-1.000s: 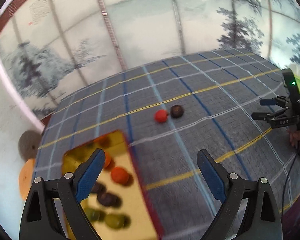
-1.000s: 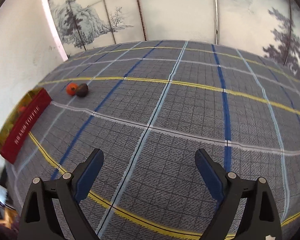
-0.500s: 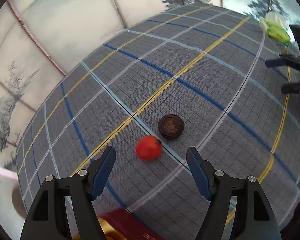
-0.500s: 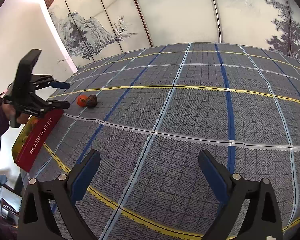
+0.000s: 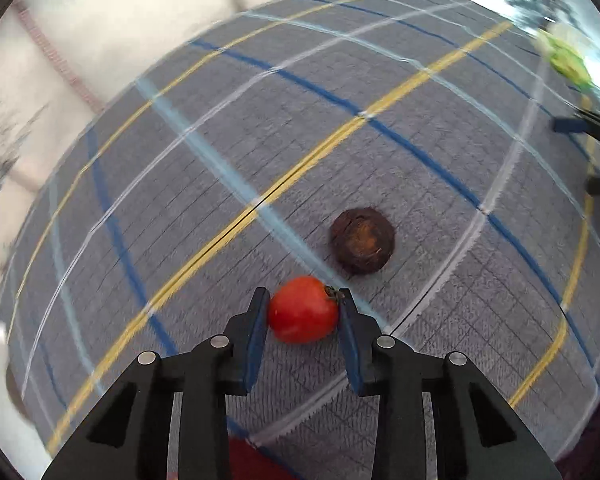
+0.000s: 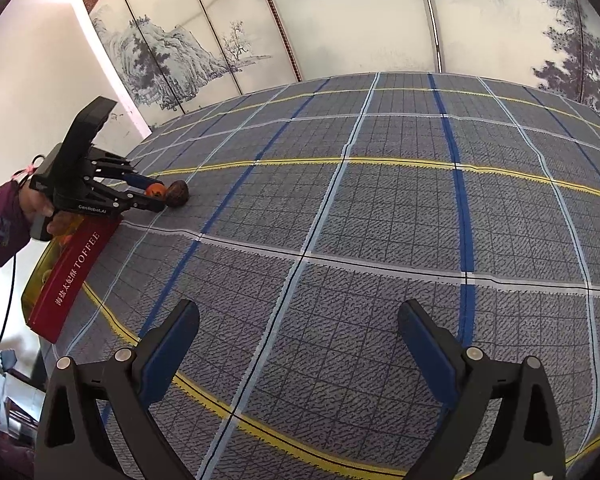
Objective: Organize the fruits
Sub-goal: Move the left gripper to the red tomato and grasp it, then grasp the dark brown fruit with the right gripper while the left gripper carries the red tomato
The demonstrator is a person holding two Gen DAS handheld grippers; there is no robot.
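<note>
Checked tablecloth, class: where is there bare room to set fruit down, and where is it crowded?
Bare: the wide grey checked tablecloth ahead of the right gripper. Crowded: its left edge, where the closing left gripper pinches the red round fruit beside the dark brown fruit and red toffee box.

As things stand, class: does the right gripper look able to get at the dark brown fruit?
Probably not without moving: the open right gripper is far across the cloth from the dark brown fruit, and the left gripper crowds its side.
</note>
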